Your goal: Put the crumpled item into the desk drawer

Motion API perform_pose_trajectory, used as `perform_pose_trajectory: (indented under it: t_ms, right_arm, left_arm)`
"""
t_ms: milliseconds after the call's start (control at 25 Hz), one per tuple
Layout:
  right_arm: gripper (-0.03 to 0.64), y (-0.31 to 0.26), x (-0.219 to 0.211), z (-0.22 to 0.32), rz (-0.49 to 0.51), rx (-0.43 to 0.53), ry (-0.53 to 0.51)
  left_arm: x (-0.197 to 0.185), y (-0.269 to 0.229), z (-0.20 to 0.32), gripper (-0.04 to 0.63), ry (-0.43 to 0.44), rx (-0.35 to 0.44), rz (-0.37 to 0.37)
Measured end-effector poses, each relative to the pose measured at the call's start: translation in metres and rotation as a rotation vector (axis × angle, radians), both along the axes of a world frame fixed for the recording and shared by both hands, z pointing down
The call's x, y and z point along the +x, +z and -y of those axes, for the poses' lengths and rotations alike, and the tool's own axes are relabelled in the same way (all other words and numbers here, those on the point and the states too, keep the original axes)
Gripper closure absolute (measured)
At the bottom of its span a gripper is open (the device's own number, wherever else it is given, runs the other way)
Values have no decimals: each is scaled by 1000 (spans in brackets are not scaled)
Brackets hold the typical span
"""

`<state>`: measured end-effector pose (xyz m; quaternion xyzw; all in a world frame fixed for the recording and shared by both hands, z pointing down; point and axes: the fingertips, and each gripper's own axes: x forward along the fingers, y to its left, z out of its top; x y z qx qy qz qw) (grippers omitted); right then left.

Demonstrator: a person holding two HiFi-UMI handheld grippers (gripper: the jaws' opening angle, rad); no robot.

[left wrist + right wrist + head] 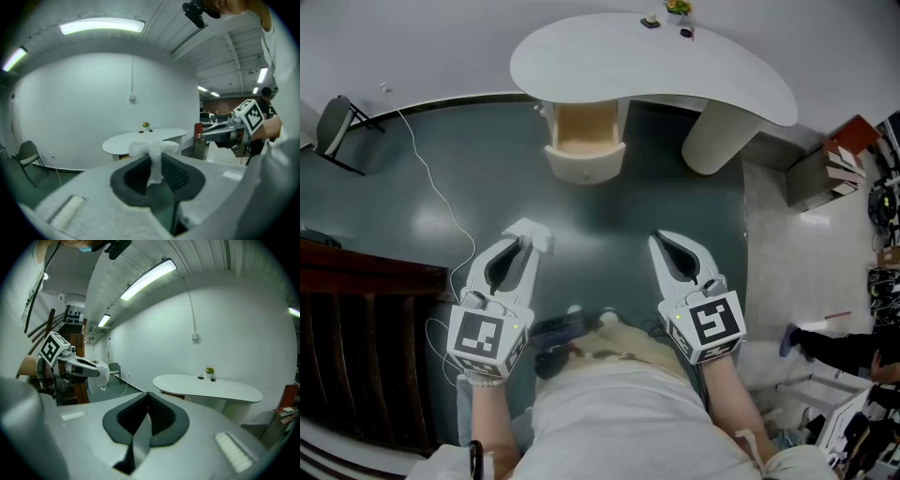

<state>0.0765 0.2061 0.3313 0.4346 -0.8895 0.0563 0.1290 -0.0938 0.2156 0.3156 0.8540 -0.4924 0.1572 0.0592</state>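
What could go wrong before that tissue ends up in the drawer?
The left gripper pinches the tissue by a thin strand, with most of it bulging past the tips, so it might slip out. The open drawer is small and some way off, so a drop could miss it.

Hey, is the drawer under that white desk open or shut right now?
Open. In the head view the drawer juts out from under the white desk, its tan inside showing from above.

Office-like room — white curved desk (pixel 581 56), ceiling strip light (pixel 101 26), grey folding chair (pixel 336 122)
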Motion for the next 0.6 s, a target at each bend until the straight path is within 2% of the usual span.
perform_pose_trajectory:
  t_ms: [360,600]
  right_arm:
    - [612,0,26,-18,3,21,-23]
    - [612,1,30,-22,6,39,-31]
  left_arm:
    - [23,-3,-26,531,-35,24,1]
    - [22,1,-37,531,-64,38,31]
